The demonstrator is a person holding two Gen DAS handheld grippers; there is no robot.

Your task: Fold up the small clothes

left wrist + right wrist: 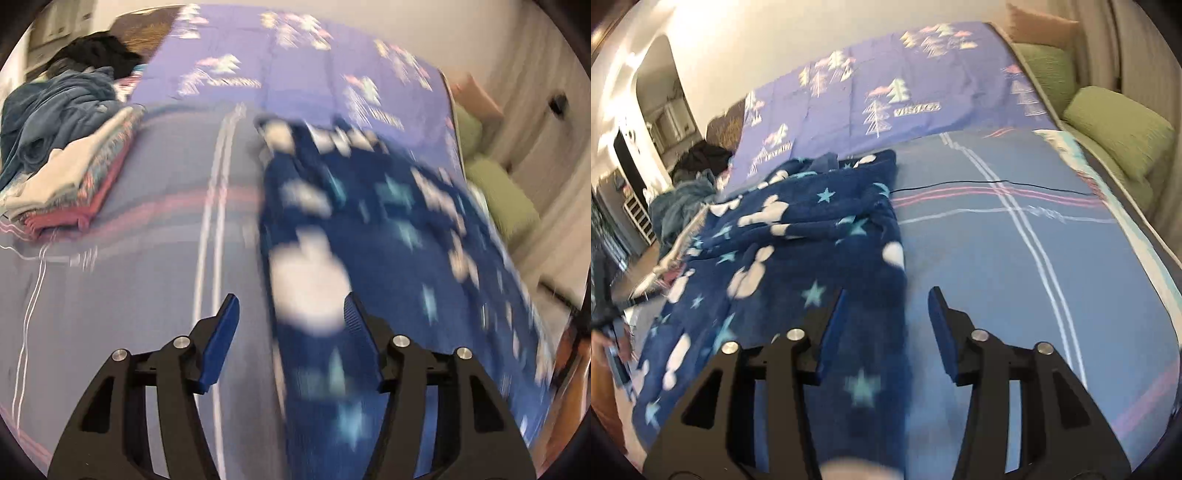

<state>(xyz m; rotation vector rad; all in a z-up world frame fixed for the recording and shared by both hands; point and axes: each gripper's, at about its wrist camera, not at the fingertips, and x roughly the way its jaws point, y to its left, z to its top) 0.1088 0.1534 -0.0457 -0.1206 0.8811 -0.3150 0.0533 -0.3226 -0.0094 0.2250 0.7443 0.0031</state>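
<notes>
Fingers of the left gripper point(291, 314) stand well apart with nothing pinched between the blue pads, above the near left edge of the dark blue star-print garment point(388, 229), which lies spread on the grey striped bedsheet point(155, 258). Much of that view is smeared by motion, so the garment's white shapes and its far edge are hard to read. The right gripper point(886, 306) is likewise parted and empty, over the garment's point(798, 240) right edge where it meets the sheet point(1015, 258); whether either pad touches the fabric cannot be told. A folded stack of clothes point(70, 184) sits at the left, with a rumpled blue-grey heap point(48, 110) behind it, partly cut off by the lens rim. A pale blur at the bottom of the right view cannot be identified.
</notes>
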